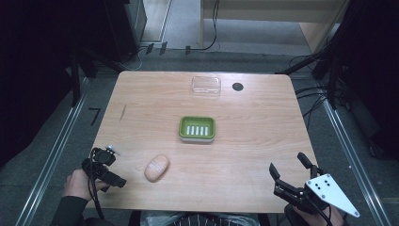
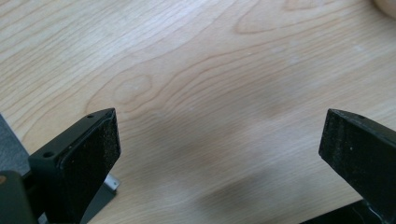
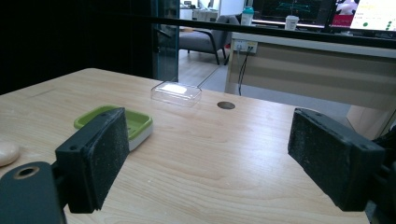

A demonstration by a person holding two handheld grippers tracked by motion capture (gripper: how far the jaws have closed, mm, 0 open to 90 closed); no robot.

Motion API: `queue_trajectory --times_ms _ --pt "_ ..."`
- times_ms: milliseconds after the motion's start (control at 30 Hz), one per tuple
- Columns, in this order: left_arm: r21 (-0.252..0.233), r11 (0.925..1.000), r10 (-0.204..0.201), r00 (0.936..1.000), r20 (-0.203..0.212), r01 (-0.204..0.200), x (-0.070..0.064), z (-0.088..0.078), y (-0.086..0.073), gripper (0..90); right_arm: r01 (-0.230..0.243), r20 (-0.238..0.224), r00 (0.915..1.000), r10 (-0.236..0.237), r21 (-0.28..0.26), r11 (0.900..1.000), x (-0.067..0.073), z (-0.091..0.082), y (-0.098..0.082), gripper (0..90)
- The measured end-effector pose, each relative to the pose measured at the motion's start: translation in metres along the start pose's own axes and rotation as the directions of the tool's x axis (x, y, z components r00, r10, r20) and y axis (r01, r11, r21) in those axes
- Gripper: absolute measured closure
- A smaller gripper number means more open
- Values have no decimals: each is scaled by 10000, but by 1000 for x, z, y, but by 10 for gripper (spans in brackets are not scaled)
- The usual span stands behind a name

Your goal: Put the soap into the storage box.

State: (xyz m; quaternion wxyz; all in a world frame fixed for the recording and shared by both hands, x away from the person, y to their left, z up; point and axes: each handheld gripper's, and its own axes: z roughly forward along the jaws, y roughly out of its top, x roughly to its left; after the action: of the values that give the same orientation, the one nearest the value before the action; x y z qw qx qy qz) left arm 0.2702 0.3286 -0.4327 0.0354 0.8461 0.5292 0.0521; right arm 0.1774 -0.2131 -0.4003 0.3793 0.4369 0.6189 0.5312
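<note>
High view: we see a wooden table [image 1: 254, 141] with a green soap dish [image 1: 197, 128] at its centre, white slotted insert showing inside the rim. At 12 o'clock from the dish, near the far edge, lies a clear plastic lid [image 1: 206, 86], and just beside it at 3 o'clock sits a round black grommet [image 1: 237, 86]. At 7 o'clock from the dish, apart from it, rests a pale peach soap bar [image 1: 156, 167]. The left gripper [image 1: 110, 176] sits at the table's 8 o'clock corner, held by a hand [image 1: 77, 184], just beside the soap at its 9 o'clock. The right gripper [image 1: 287, 170] sits at the 4 o'clock corner, carrying its grey three-cornered plate [image 1: 331, 193].

Left gripper view: we look down on bare wood grain between two black jaws standing wide apart, nothing between them; an edge of the soap bar [image 2: 386, 5] shows at 1 o'clock.

Right gripper view: we note the jaws likewise spread wide with nothing held. Beyond them we see the soap dish [image 3: 119, 122] at 10 o'clock, the clear lid [image 3: 176, 93] at 12 o'clock, the grommet [image 3: 226, 105] beside it, and the soap bar [image 3: 7, 153] at 9 o'clock.
</note>
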Motion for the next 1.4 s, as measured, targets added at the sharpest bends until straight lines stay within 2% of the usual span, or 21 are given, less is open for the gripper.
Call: queue_trajectory --times_ms 600,867,1067,1300,1400 --pt "-505 9960 755 9968 253 -741 -20 -5 10 0 -32 31 10000 32 37 10000 2 -1 1 132" --pt "-745 9925 998 9945 304 -973 -27 -8 16 0 2 31 10000 -2 38 10000 2 0 1 132" --pt "-752 9912 1115 9931 363 -1085 -31 -10 20 0 6 16 10000 -6 33 10000 2 0 1 132" --pt "-804 9868 1446 9886 415 -1409 -39 -13 30 0 -14 38 10000 13 35 10000 2 0 1 132" --pt "-1006 9826 1608 9861 427 -1559 -45 -17 39 0 6 35 10000 -6 29 10000 2 0 1 132"
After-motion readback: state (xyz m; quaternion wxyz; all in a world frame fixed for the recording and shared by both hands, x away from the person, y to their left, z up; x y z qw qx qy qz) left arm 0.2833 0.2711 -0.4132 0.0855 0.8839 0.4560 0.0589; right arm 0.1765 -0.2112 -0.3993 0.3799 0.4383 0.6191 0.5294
